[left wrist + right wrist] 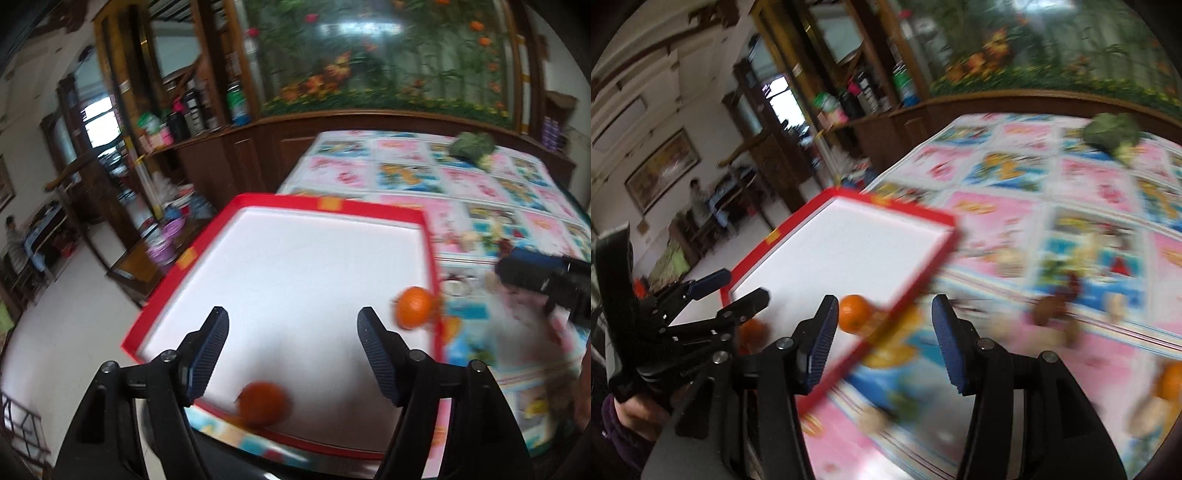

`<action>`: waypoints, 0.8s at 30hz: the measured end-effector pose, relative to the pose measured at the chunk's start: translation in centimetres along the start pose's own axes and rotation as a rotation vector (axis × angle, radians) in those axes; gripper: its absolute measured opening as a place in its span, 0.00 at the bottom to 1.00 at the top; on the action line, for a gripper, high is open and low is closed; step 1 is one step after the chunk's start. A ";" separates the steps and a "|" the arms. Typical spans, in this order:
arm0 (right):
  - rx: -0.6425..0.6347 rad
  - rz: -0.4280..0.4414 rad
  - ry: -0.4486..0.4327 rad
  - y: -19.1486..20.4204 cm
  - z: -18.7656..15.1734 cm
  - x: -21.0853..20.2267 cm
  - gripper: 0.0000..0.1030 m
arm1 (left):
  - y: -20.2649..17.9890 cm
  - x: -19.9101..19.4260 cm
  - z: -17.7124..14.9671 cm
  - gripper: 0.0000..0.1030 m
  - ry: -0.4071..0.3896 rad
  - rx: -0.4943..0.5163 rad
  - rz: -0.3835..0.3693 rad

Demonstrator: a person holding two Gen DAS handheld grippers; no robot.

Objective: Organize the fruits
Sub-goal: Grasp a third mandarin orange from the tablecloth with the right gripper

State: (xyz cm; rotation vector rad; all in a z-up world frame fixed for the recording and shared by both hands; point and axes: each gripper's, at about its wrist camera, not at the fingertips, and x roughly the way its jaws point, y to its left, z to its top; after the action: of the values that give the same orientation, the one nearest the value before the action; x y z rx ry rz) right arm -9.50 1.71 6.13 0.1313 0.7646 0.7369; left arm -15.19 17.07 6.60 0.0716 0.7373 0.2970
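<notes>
The left hand-held gripper [291, 334] hangs over the near end of a white tray with a red rim [328, 204], its two fingers spread wide with nothing between them. Two oranges lie in the tray: one [263, 403] blurred, close to the near rim just below the left fingers, the other [414, 307] against the right rim. The right hand-held gripper [884, 319] is also spread and empty, hovering over the tray's right edge and the patterned cloth on the table [1015, 206]. A third orange [1172, 380] sits on the cloth well to the right, outside the tray. Some brown, blurred items [1049, 312] lie nearby, and a green leafy vegetable [1112, 133] rests at the far side
</notes>
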 end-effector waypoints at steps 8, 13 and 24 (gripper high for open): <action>0.128 -0.238 -0.100 -10.0 -3.0 -10.2 0.60 | -6.8 -1.7 0.4 0.75 -0.011 0.149 -0.162; 0.197 -0.354 -0.081 -15.1 -4.9 -13.0 0.60 | -9.9 -2.3 -0.1 0.76 0.023 0.198 -0.271; 0.183 -0.339 0.039 -16.1 -3.8 -9.8 0.57 | -12.6 -3.2 -0.6 0.76 0.045 0.292 -0.301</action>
State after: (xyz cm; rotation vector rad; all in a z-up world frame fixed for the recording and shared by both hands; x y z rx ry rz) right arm -7.84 -17.21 3.25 0.1480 0.8652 0.3488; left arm -14.79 4.06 6.13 0.2282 0.8205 -0.0984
